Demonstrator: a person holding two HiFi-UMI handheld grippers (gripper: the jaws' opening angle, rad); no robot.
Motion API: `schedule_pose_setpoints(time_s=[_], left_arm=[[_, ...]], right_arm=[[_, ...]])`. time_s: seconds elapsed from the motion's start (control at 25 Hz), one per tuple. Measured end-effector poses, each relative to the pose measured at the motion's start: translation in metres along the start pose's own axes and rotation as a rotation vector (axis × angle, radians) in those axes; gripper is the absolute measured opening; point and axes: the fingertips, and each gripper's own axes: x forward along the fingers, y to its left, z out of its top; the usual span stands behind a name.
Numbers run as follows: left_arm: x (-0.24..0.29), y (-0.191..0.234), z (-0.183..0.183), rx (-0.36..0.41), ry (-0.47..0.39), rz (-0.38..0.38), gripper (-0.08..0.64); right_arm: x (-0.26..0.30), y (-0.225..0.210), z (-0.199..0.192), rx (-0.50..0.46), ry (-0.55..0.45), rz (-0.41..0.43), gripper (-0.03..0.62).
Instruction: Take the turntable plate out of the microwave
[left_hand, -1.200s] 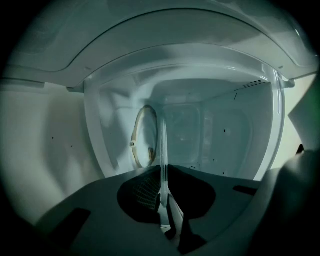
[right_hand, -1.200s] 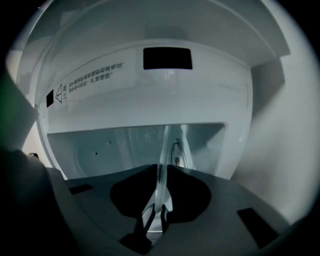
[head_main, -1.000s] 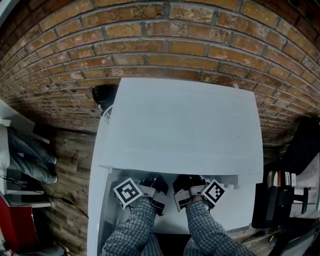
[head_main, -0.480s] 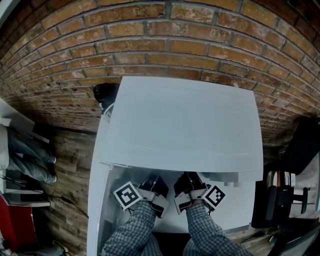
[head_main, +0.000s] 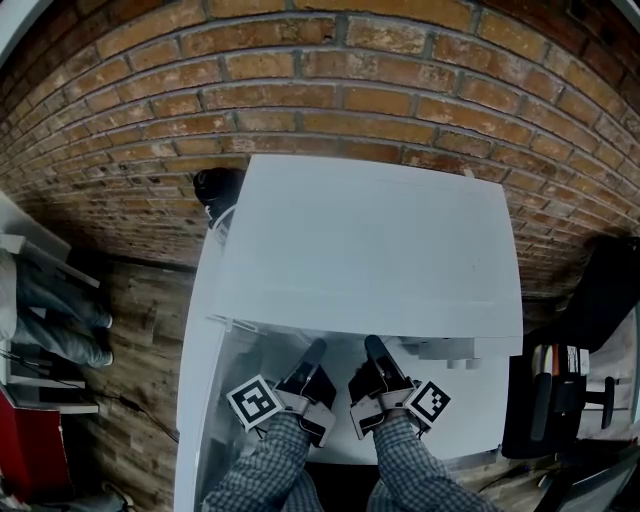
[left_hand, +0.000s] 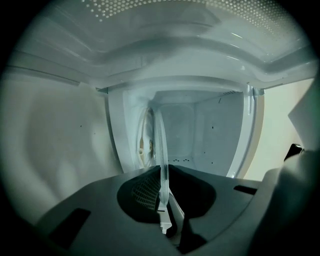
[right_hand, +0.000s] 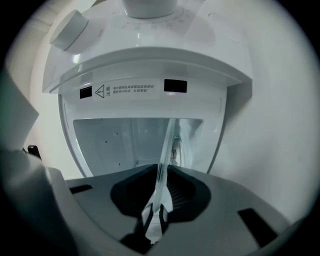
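Smooth white box-shaped microwave (head_main: 370, 240) is seen from above at frame centre, backed by a rough red brick wall (head_main: 300, 90). The clear glass turntable plate (left_hand: 161, 150) is viewed edge-on as a thin glossy band at the mouth of the pale cavity. Matt dark left gripper (left_hand: 165, 220): jaws are clamped on the plate's rim, a gridded pad texture noted. Right gripper (right_hand: 152, 220): jaws are likewise closed on the rim.

Head view above microwave (head_main: 360, 240); gripper views close, level, into it.
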Motion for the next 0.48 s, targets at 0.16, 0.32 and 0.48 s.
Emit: schedule_pose_setpoints(time_s=[0.16,0.32,0.48], left_arm=[[0.0,-0.004,0.0,0.015,0.005,-0.012,0.041],[0.001,-0.006,0.001,0.014,0.001,-0.02,0.041],[-0.001,-0.004,-0.001,0.014,0.009,-0.017,0.041]], right_arm=[[0.003,0.002,0.002,-0.004,0.002,0.023,0.058],[0.01,0.001,0.005,0.016,0.007,0.03,0.058],[0.015,-0.003,0.018,0.014,-0.013,-0.008,0.057]])
